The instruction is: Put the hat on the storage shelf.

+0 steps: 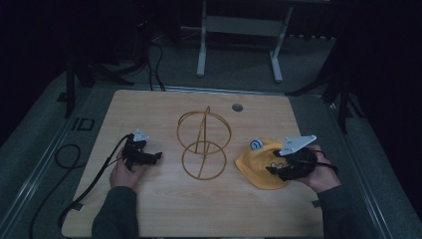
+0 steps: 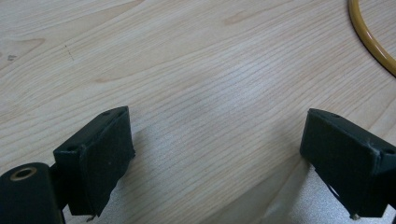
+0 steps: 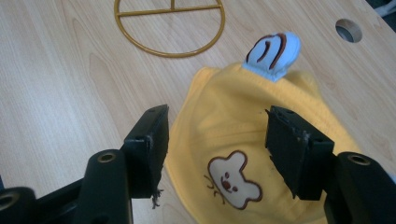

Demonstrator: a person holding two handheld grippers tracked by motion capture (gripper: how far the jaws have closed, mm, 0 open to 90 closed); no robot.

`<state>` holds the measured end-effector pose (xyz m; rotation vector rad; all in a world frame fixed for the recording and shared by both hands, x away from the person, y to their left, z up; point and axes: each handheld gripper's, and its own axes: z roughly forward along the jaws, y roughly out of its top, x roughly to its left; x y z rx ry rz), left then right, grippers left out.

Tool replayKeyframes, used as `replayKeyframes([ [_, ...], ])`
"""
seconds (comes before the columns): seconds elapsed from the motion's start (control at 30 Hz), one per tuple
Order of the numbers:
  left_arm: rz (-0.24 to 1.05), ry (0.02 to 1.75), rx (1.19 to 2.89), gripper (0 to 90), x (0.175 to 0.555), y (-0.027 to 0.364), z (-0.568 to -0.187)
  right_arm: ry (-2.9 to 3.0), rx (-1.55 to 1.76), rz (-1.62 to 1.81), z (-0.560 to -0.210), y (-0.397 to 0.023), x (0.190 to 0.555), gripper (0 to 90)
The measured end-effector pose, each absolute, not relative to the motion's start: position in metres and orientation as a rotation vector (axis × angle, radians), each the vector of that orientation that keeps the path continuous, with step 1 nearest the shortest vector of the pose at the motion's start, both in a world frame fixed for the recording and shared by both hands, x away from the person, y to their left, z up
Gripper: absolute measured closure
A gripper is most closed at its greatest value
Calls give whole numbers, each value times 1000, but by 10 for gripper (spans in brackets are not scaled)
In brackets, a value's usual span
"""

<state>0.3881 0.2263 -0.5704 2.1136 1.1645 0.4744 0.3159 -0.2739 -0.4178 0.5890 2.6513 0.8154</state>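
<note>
Between the right tongs (image 3: pixel 217 149), half-open and empty, a yellow bear-patch hat (image 3: pixel 233 121).

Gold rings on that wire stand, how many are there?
2 on the wire stand: one ring lies flat on the table as its base, near the yellow hat; the other ring stands upright above it. More could be hidden in the dim picture.
</note>
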Motion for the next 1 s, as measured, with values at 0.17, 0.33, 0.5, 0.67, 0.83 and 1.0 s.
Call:
replayKeyframes([
  [0.17, 474, 1165, 2114, 93, 388, 226, -570, 2652, 579, 789, -413, -271, 323, 397],
  [0.33, 474, 1165, 2114, 94, 388, 226, -570, 2652, 578, 774, -409, -271, 330, 397],
  [0.5, 475, 1165, 2113, 95, 388, 226, -570, 2648, 592, 760, -406, -272, 337, 384],
  [0.67, 475, 1166, 2112, 95, 388, 226, -570, 2641, 613, 735, -402, -274, 347, 373],
  [0.83, 475, 1165, 2113, 95, 388, 226, -570, 2645, 637, 702, -401, -277, 356, 350],
  [1.0, 475, 1166, 2113, 95, 388, 226, -570, 2666, 667, 655, -404, -281, 366, 337],
])
